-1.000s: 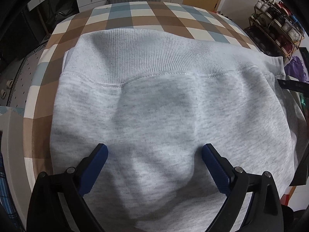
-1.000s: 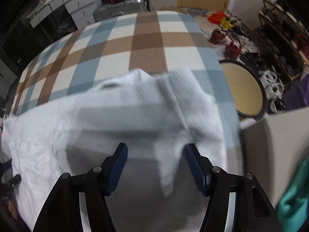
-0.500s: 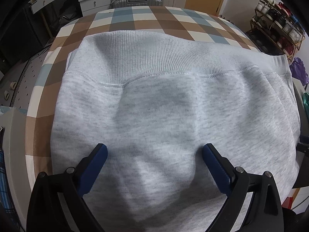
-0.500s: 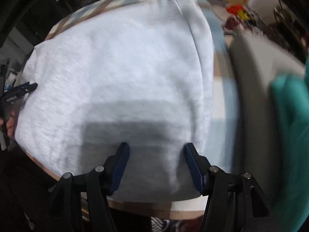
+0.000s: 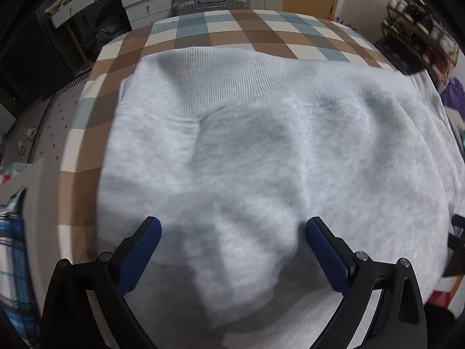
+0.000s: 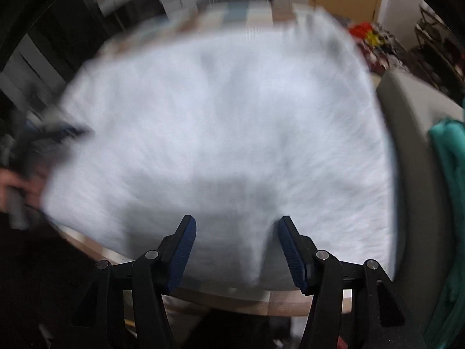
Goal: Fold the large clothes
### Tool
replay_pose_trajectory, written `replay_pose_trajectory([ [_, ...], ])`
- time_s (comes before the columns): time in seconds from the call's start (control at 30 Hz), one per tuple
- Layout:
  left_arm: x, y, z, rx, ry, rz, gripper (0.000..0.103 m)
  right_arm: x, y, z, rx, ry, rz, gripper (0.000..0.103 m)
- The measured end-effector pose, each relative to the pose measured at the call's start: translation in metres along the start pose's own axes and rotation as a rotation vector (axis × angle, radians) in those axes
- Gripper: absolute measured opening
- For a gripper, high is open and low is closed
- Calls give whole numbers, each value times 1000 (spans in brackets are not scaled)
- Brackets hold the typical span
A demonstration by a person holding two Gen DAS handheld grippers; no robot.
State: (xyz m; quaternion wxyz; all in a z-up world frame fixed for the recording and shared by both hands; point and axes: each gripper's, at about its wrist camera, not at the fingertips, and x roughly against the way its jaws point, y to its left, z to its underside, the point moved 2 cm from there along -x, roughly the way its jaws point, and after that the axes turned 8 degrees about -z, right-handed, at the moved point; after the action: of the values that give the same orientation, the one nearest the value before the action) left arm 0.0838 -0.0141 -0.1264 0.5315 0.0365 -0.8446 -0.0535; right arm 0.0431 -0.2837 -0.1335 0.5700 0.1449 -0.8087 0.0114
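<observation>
Grey sweatshirt on checked tabletop

Checked brown, blue and cream table, grey sweatshirt spread on it

Dim indoor light, fisheye edges dark and bent; right wrist view smeared by motion blur, left wrist view softer.

One light grey fleece sweatshirt lies on one brown, blue and cream checked tablecloth; one silver hard-shell suitcase stands beyond the tablecloth.
</observation>
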Motion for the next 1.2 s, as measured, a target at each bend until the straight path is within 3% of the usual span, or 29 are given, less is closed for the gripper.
replay_pose_trajectory([
  [0.13,24,10,25,-47,-2,2,97,1,16,-6,30,23,99,61],
  [0.17,27,18,36,-36,5,0,97,6,19,-9,32,23,93,58],
  [0.3,19,34,68,1,53,2,97,32,42,-31,25,-111,-38,60],
  [0.4,5,34,79,14,65,-12,99,11,69,-47,54,-104,-71,60],
  [0.5,6,32,77,8,62,-37,103,-24,88,-41,124,-73,32,61],
  [0.53,6,30,77,2,46,-58,103,-25,94,-38,175,-116,79,61],
  [0.63,8,27,76,6,32,-69,102,-15,102,-40,236,-80,163,58],
  [0.67,8,25,76,5,28,-71,102,-6,106,-43,226,-89,153,53],
  [0.73,7,24,75,2,21,-73,102,12,121,-46,241,-146,47,53],
  [0.77,7,23,74,2,18,-71,102,10,133,-45,271,-129,9,53],
  [0.83,7,26,76,9,18,-64,102,-10,151,-40,328,-66,22,51],
  [0.9,8,28,77,18,19,-55,102,-30,160,-34,370,-85,99,51],
  [0.93,8,30,76,24,16,-52,102,-33,159,-35,366,-118,105,51],
  [1.07,19,38,71,60,-42,-81,101,-34,145,-52,276,-67,33,51],
  [1.13,26,42,68,76,-83,-91,101,-27,136,-65,240,-54,-18,47],
  [1.2,35,45,66,99,-125,-53,101,-9,132,-72,204,-71,-100,44],
])
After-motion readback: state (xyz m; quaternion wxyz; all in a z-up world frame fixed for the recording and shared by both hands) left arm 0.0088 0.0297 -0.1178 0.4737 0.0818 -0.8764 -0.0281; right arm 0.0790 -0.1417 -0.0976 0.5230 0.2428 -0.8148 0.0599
